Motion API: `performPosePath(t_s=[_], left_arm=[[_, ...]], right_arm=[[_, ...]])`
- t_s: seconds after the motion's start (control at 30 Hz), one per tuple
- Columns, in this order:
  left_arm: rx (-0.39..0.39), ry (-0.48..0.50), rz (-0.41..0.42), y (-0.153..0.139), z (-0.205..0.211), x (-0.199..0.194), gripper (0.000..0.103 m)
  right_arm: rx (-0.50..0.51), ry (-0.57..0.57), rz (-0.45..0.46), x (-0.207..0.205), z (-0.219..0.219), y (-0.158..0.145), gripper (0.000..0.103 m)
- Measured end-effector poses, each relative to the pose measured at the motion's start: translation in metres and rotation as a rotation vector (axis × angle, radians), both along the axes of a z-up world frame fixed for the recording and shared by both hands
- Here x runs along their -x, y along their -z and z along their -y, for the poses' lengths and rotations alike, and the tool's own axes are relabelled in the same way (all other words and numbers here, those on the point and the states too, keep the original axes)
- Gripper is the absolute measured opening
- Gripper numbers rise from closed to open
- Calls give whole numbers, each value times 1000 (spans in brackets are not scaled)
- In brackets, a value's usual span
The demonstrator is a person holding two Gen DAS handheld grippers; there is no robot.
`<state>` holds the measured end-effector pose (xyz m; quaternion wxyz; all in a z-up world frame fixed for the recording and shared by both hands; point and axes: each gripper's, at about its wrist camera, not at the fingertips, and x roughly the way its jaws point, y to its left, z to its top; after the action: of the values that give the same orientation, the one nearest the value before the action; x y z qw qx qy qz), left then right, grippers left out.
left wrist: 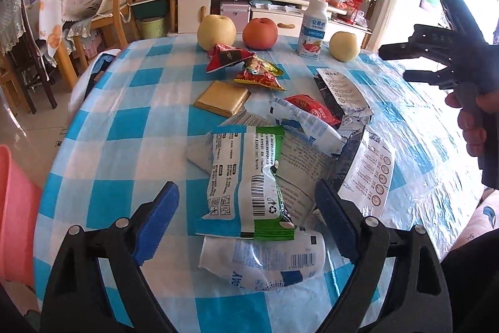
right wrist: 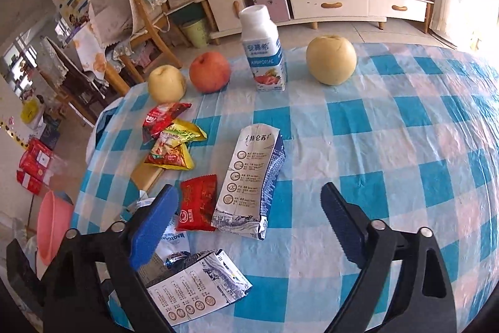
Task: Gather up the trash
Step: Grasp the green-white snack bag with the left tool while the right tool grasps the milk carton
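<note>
A heap of trash lies on the blue-checked table (left wrist: 131, 127). In the left wrist view my left gripper (left wrist: 246, 209) stands open around a green and white wrapper (left wrist: 246, 173) that tops the heap; its pads do not touch it. A crumpled white pouch (left wrist: 265, 261) lies under the wrapper. In the right wrist view my right gripper (right wrist: 249, 219) is open above a flattened milk carton (right wrist: 249, 177) and a red packet (right wrist: 198, 205). Another torn carton (right wrist: 196, 289) lies lower left. The right gripper (left wrist: 394, 61) also shows at the right of the left wrist view, held by a hand.
At the table's far side stand two yellow pears (right wrist: 331, 58) (right wrist: 167, 83), a red apple (right wrist: 210, 75) and a yoghurt bottle (right wrist: 265, 52). Red and yellow snack wrappers (right wrist: 173, 142) and a tan square (left wrist: 223, 98) lie mid-table. A pink bin (right wrist: 53, 223) stands left of the table.
</note>
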<state>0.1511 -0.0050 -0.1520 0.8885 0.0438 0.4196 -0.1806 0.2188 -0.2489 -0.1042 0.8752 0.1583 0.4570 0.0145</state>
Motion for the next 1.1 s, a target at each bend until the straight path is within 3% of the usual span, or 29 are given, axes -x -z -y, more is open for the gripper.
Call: performPosePath(t_s=[0.17,0.3,0.43,0.57,0.8,0.93,1.1], left_arm=[[3,-1,-68,14,5,-17,81],[11,-32,-118,23,4,-30,69],[32,-39,-134,26,4,-36,58],[56,-41,-137,28,1,-38,52],[98,-51,-138,29,-6,-41,47],[134,-62,-143,29,-9,-45,44],[179,-69,-145,27,-13,-47,42]], right_arm=[[22,5,-49,-21,-4,20,82],[24,26,-71,-33,-2,31,82],[33,24,-105,-45,-8,43,81],[110,-8,-139,-54,-24,54,75],[265,-56,-180,-59,-41,70,70],[282,-58,-208,-60,-38,79,55],[261,-41,-203,-61,-30,82,55]])
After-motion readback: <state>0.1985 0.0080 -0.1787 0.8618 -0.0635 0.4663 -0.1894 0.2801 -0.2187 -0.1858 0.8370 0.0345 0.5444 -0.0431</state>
